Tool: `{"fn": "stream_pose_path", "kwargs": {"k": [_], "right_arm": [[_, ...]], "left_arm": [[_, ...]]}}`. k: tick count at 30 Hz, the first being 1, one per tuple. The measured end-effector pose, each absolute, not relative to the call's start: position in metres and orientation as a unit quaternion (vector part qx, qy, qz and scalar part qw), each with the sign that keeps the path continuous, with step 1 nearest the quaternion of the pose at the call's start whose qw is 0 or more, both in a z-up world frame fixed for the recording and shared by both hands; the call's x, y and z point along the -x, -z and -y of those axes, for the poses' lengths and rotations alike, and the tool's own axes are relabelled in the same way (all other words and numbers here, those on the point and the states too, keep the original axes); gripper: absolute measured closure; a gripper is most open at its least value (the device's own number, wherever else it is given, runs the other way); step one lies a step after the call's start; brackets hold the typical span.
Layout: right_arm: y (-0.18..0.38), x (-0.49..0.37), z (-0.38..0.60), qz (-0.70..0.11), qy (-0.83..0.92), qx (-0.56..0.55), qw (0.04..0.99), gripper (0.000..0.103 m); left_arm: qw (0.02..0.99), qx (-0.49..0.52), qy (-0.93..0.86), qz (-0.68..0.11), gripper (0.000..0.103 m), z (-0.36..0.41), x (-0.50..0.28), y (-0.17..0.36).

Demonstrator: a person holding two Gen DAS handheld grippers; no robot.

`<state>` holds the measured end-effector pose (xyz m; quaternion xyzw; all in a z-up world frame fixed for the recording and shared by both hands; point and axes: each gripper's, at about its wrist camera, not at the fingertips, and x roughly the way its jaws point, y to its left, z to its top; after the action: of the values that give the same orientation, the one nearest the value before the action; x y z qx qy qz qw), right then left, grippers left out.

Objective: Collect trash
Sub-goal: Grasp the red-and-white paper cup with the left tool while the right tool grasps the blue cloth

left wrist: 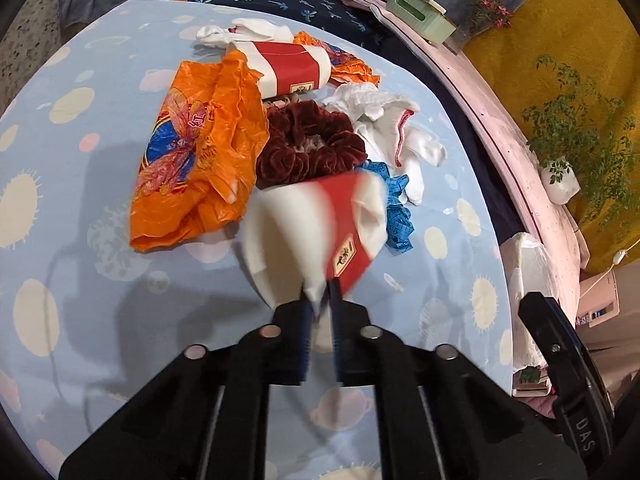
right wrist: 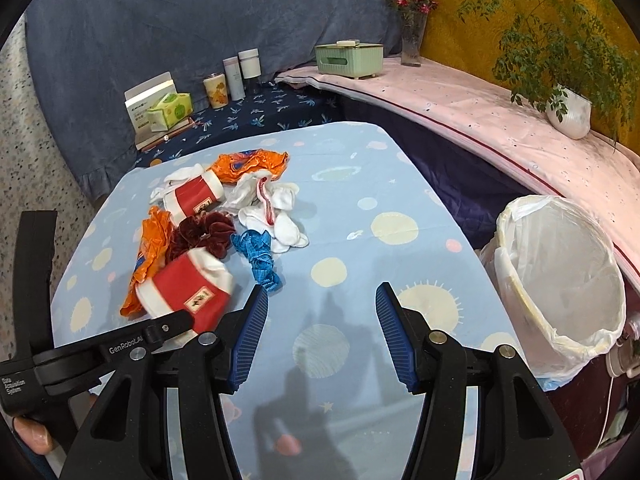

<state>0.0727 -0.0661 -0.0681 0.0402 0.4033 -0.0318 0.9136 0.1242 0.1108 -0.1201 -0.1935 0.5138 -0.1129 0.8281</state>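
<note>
A crushed red-and-white paper cup [left wrist: 320, 220] [right wrist: 188, 288] lies at the near edge of a litter pile on the blue planet-print tablecloth [left wrist: 80, 200]. My left gripper [left wrist: 320, 300] is shut on the cup's near rim, which is pinched thin between the blue pads. A second red-and-white cup [left wrist: 292, 66] [right wrist: 192, 196] lies at the back of the pile. My right gripper [right wrist: 322, 300] is open above bare cloth, right of the pile, with nothing between its fingers. A bin with a white liner [right wrist: 560, 272] stands past the table's right edge.
The pile also holds an orange plastic bag [left wrist: 196, 152], a maroon scrunchie [left wrist: 312, 140], white socks [left wrist: 384, 120] and a blue tape measure [left wrist: 396, 208]. Behind the table are a tissue pack [right wrist: 170, 110], bottles, a green box [right wrist: 348, 60] and potted plants [right wrist: 568, 108].
</note>
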Motion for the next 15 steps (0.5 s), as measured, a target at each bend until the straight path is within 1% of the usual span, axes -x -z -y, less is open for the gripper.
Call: {"fn": "stream_pose_path", "kwargs": {"k": [1,8,15], "right_arm": [[0.069,-0.075,0.065,-0.405,0.029,-0.040,0.913,0.048],[0.081,-0.097,0.054,-0.419,0.009,-0.043,0.907,0.050],[0.099,-0.133,0.039,-0.436,-0.010,-0.051,0.898,0.053]], "left_arm": [[0.832,0.190,0.114,-0.509,0.100,-0.111,-0.123,0.117],[0.855,0.165,0.125,-0.476,0.100,-0.117,-0.124,0.087],[0.874,0.148,0.121,-0.447,0.100,-0.123,-0.144,0.058]]}}
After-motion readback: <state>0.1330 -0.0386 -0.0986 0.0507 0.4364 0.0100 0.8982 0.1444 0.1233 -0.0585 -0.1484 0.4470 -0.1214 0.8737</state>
